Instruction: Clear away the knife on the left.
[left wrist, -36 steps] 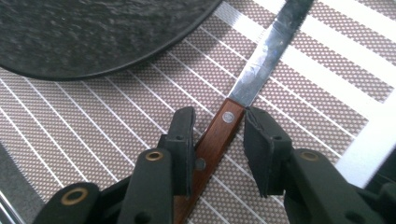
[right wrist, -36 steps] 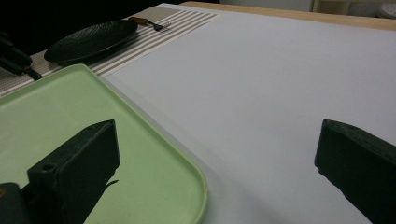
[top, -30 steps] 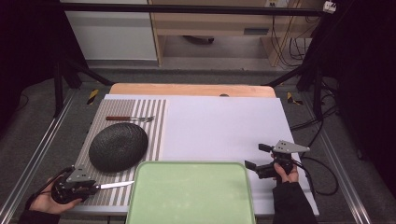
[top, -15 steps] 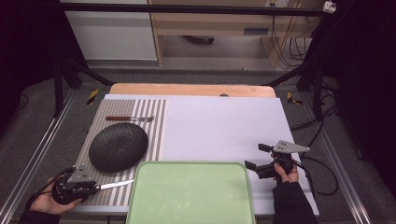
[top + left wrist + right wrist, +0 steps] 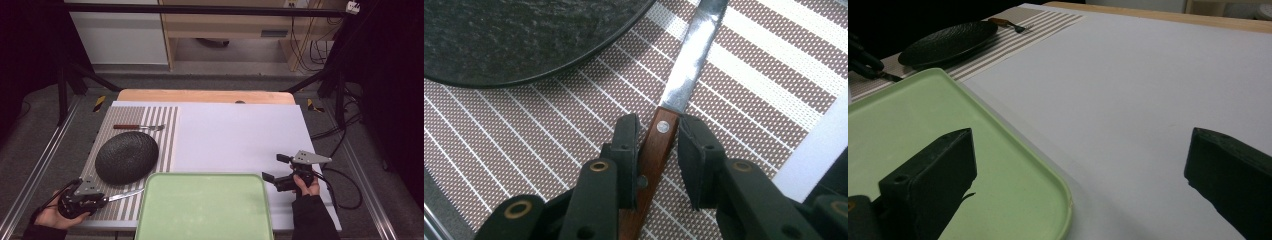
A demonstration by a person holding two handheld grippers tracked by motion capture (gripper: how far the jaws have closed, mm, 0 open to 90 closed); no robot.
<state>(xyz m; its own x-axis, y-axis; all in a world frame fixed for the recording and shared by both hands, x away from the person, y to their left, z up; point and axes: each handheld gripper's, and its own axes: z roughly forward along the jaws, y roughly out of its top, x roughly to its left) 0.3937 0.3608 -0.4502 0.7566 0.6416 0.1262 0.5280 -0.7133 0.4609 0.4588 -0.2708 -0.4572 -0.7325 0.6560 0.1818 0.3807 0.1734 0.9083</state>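
1. Gripping the knife [image 5: 672, 107]: left gripper [image 5: 658, 131] has its jaws closed around the brown wooden handle, one pad on each side, just behind the rivet. Slight gap visible on the right pad, so contact there is hard to confirm; the left pad touches.
2. Knife lies flat on the striped placemat [image 5: 165, 130], steel blade pointing away from the gripper toward the green tray [image 5: 205, 207]. In the high view the blade tip sits just beside the tray's left edge.
3. Black textured plate [image 5: 126, 156] sits on the same placemat, just beside the knife, not touching it as far as I can tell.
4. Fork [image 5: 139, 127] with a brown handle lies at the far end of the placemat, well apart from the knife.
5. Right gripper [image 5: 281, 168] rests over the white table cover [image 5: 240, 135] by the tray's right corner, jaws wide apart, nothing between them.
6. Left hand [image 5: 52, 216] low at the table's near left corner; right hand [image 5: 306, 186] at near right.
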